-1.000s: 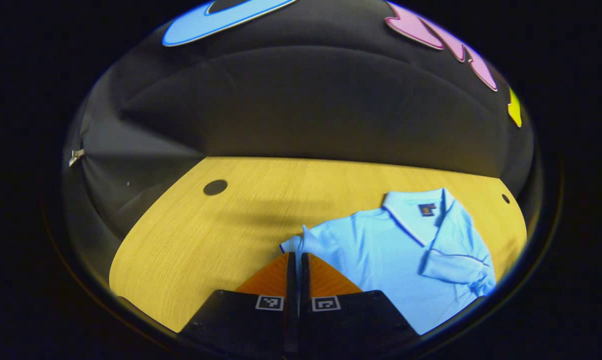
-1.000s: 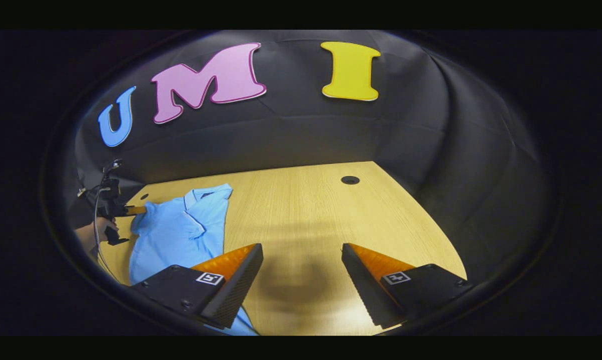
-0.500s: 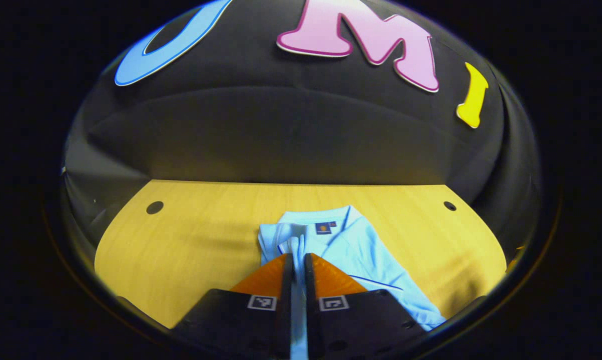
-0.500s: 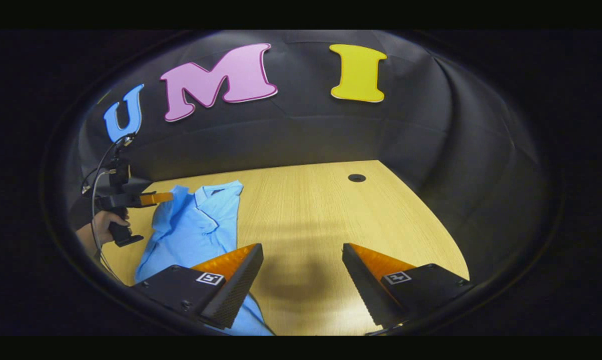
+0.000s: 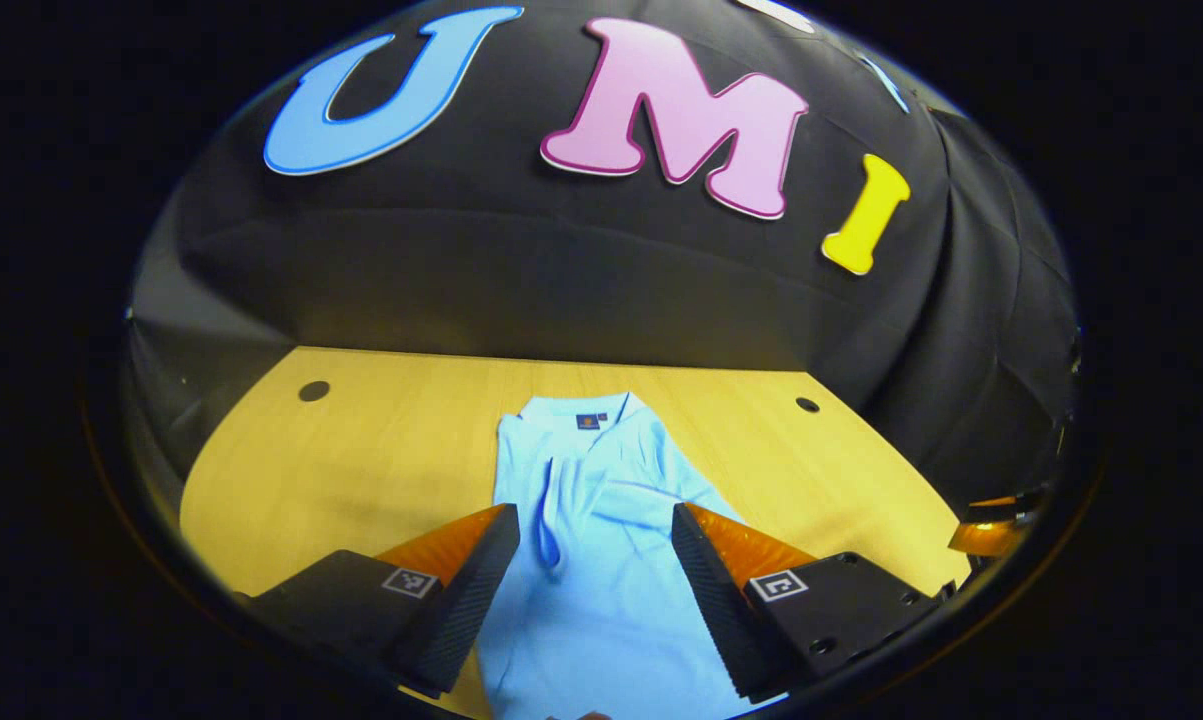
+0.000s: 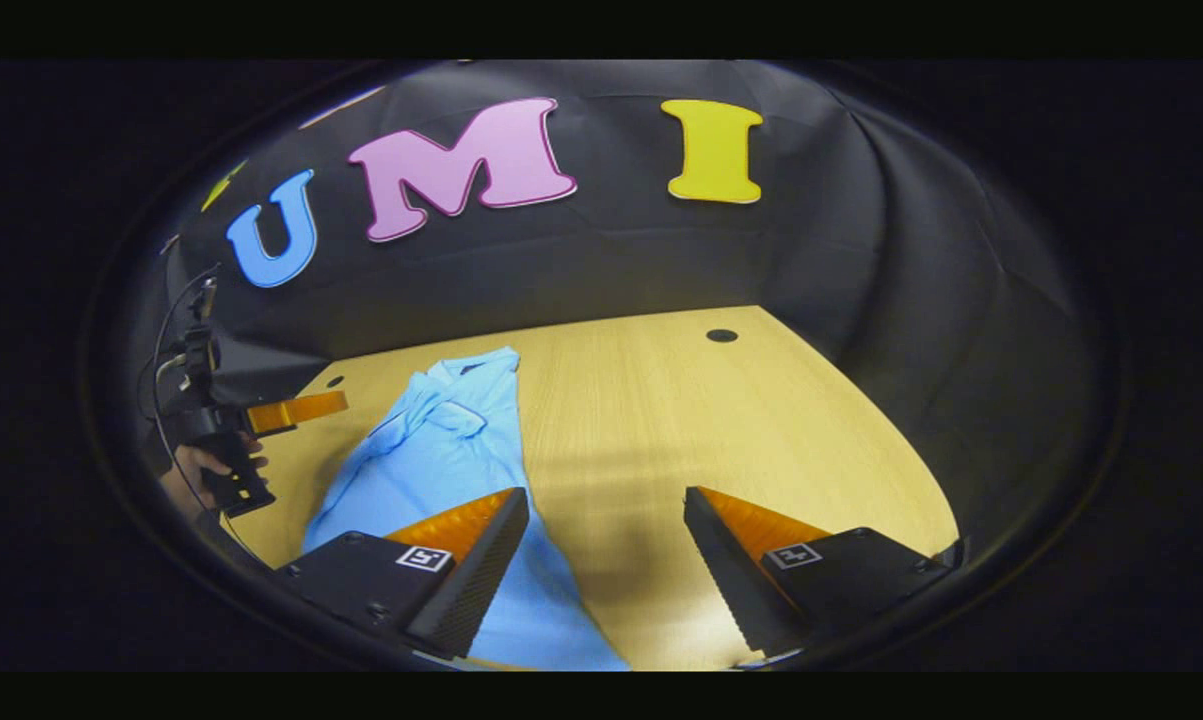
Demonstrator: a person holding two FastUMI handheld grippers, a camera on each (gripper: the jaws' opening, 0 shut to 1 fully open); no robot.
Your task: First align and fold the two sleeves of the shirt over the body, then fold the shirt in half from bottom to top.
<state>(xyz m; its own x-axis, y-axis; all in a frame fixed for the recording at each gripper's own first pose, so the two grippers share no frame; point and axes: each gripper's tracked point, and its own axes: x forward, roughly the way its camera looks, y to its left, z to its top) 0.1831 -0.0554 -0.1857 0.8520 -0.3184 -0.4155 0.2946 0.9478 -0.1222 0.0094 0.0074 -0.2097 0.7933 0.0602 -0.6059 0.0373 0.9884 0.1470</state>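
Left gripper open over shirt, hand in right gripper view

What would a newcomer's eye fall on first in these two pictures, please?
First, the light blue polo shirt, lying collar away on the yellow wooden table with both sleeves folded over its body. Next, the left gripper poised above it, fingers wide open around the shirt's middle. In the right gripper view, the right gripper is open too, at the shirt's edge, over bare table.
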